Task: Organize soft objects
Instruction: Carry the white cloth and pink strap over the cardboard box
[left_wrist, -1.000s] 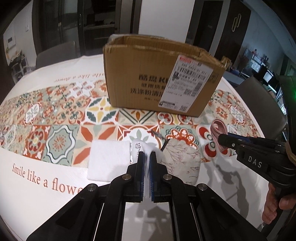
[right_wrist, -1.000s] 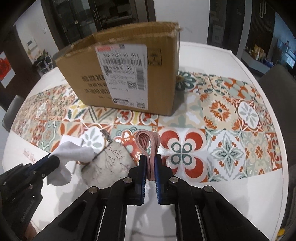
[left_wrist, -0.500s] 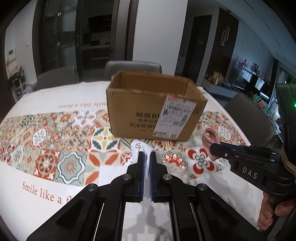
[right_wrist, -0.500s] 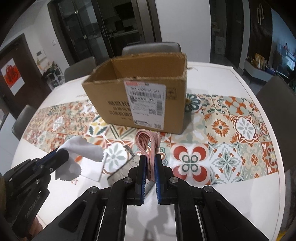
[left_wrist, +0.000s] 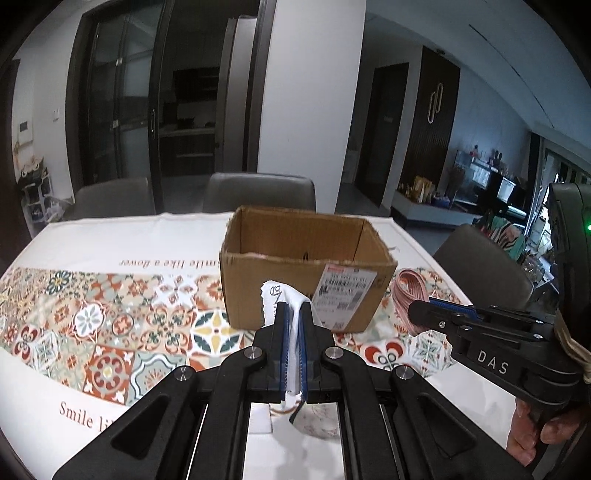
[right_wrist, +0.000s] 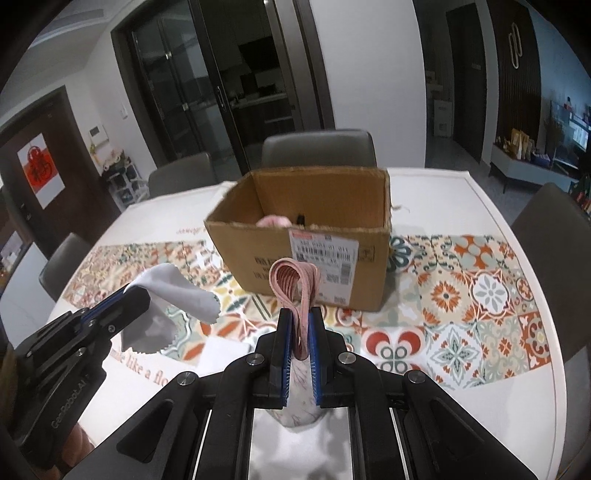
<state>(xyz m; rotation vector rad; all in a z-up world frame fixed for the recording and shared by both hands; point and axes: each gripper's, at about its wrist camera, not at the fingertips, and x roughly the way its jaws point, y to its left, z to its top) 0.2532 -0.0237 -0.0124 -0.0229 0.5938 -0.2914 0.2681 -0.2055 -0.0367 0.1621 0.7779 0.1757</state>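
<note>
My left gripper (left_wrist: 294, 314) is shut on a white cleaning cloth (left_wrist: 280, 297) and holds it in the air in front of the open cardboard box (left_wrist: 306, 280). The cloth also hangs from it in the right wrist view (right_wrist: 177, 291). My right gripper (right_wrist: 298, 317) is shut on a looped pink band (right_wrist: 293, 280), held above the table near the box (right_wrist: 306, 258). The band also shows in the left wrist view (left_wrist: 410, 291). Something pink (right_wrist: 274, 221) lies inside the box.
A floral pouch (left_wrist: 321, 421) and a white folded cloth (left_wrist: 260, 421) lie on the patterned tablecloth (left_wrist: 110, 325) below my left gripper. The pouch (right_wrist: 301, 410) sits under my right gripper. Grey chairs (right_wrist: 317, 147) stand around the table.
Both grippers have risen well above the table with the cloth and the band. The box's open top and inside have come into view.
</note>
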